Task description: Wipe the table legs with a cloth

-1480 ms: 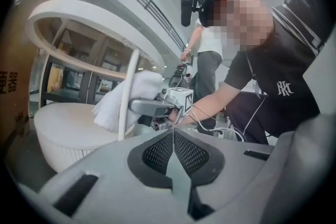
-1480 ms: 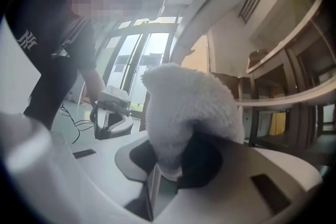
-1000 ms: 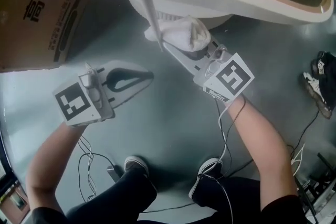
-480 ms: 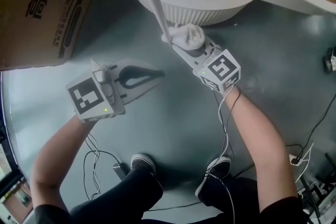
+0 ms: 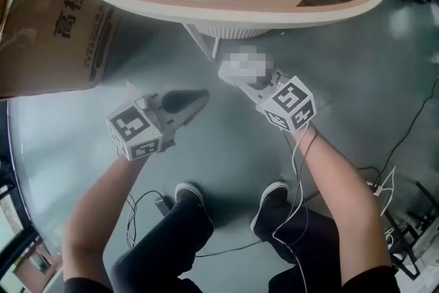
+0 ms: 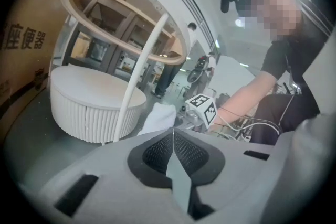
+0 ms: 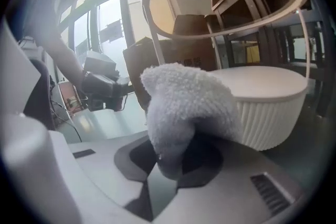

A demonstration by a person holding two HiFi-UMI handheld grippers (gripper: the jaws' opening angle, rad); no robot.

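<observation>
While right claw (image 7: 167,165) grips cloth (image 7: 184,99) | left claw (image 6: 173,139) closed | both outstretched

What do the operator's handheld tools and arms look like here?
Both the left tool and right tool are pale grey wedge-shaped shells with black ribbed pads, each carrying a white cube of black square markers. Thin cables trail from both. Forearms are bare; black short sleeves show.
</observation>
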